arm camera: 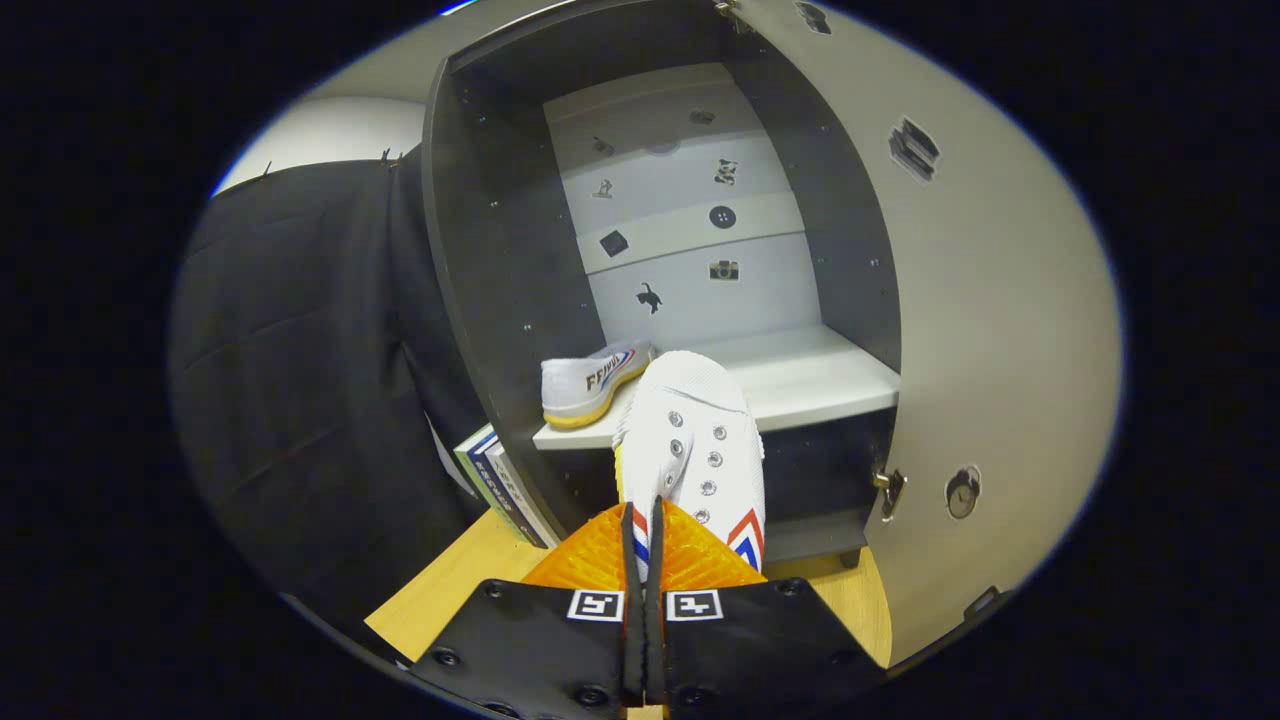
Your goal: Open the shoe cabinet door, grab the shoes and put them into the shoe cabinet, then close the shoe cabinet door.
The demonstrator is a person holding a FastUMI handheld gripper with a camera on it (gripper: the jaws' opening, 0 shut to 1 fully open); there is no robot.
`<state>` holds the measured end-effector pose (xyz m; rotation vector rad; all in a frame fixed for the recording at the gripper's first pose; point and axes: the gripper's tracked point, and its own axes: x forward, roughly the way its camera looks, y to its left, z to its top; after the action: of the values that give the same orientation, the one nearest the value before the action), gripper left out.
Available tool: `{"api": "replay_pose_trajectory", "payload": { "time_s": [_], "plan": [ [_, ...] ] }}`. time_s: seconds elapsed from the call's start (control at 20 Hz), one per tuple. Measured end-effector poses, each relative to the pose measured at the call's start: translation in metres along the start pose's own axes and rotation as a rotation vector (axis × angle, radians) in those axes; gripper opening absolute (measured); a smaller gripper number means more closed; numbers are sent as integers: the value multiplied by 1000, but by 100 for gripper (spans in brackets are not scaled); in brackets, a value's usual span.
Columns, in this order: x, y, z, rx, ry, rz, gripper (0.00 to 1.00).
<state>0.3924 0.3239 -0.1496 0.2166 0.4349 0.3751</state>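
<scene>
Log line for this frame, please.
phase: carrying second shoe in | gripper: shut on white shoe | first shoe: on shelf | cabinet door: open

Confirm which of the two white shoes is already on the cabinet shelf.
The shoe with the yellow sole, lying at the shelf's left end. The other white shoe is clamped in the claw.

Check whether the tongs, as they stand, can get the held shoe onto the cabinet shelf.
Probably yes. The tongs are shut on the white shoe, the door stands open, and the shelf is bare beside the other shoe.
</scene>
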Motion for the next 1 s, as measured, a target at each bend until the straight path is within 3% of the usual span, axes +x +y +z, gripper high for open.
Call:
{"api": "replay_pose_trajectory", "payload": {
  "time_s": [0.6, 1.0],
  "plan": [
    [99, -20, 104, -18, -85, -80, 2],
    [167, -32, 130, -21, -72, -129, 1]
  ]
}}
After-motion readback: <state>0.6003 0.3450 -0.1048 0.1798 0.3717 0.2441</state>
